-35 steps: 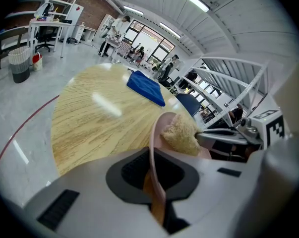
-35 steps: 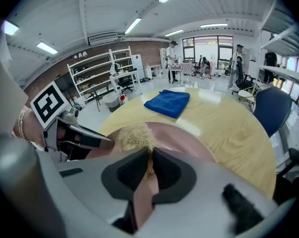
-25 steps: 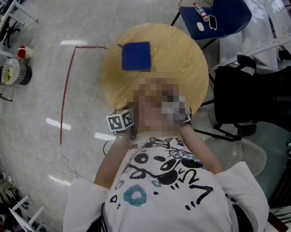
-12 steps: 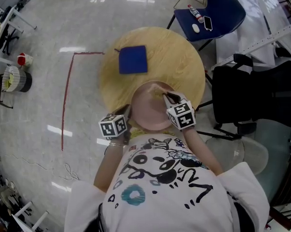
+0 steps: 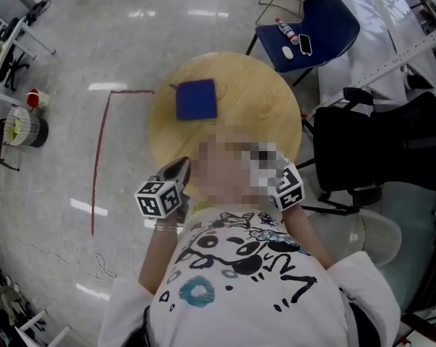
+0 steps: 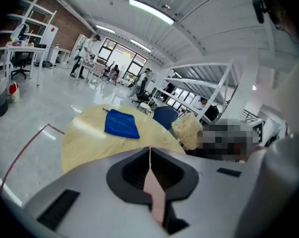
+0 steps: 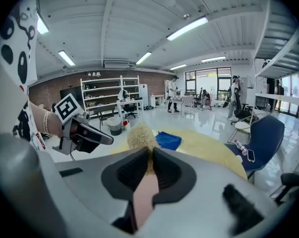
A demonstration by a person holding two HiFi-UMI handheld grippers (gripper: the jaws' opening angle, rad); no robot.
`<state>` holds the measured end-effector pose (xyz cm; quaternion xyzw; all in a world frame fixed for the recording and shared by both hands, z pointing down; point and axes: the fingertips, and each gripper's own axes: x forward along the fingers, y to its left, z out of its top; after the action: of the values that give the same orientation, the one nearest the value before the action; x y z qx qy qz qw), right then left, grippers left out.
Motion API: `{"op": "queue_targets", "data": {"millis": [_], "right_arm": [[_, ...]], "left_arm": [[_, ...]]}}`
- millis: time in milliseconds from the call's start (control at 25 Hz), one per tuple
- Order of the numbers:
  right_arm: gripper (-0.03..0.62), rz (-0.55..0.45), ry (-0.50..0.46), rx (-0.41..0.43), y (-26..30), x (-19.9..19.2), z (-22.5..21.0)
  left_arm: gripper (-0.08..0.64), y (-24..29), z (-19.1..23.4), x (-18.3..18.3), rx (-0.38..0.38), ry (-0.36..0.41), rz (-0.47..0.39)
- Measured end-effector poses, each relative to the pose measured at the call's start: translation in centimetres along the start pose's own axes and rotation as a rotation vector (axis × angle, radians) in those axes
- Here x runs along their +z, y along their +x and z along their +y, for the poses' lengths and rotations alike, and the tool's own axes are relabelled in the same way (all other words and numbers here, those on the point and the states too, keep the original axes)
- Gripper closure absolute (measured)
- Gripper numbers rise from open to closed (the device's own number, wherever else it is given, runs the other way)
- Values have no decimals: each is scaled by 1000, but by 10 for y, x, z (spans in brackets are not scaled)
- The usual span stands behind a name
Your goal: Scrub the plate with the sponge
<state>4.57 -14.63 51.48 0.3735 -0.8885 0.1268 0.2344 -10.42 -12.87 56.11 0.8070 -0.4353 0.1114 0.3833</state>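
Observation:
My right gripper [image 7: 150, 152] is shut on a fluffy yellow sponge [image 7: 141, 135], which sticks out past its jaws above the round wooden table [image 5: 261, 100]. The left gripper view shows the same sponge [image 6: 189, 129] to the right. My left gripper [image 5: 180, 166] hangs at the table's near left edge. Its jaws have just been closing and now meet with nothing between them [image 6: 149, 150]. From the right gripper view, the left gripper [image 7: 108, 141] is bare. In the head view a blur patch covers the spot between the two marker cubes, so no plate shows.
A blue cloth [image 5: 197, 99] lies on the far side of the table. A blue chair [image 5: 319, 22] carrying a bottle and a phone stands behind it to the right. A black chair [image 5: 377, 147] is at the right. Red tape [image 5: 98, 150] marks the floor on the left.
Both grippers have lifted off the table toward the camera. The pink plate that showed between them half a second ago is now behind a blur patch.

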Motion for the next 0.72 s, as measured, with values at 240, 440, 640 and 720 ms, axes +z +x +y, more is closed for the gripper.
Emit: {"op": "queue_targets", "data": {"millis": [240,440,640,720], "right_arm": [[545,-143,-14,-12,-34,52,-3],[545,-218,-5,-54,-60,86,-12],[545,-359,23,-62,-89,124,-17],[545,-396,22,-84,-101,135,-21]], "left_arm": [[538,-16,-31,49,-57,68,-90],[538,-34,-59,91,-93,172,-158],[538,-57,-83,127,-132,260,-252],[538,-65,-92,140,-141,298,-293]]}}
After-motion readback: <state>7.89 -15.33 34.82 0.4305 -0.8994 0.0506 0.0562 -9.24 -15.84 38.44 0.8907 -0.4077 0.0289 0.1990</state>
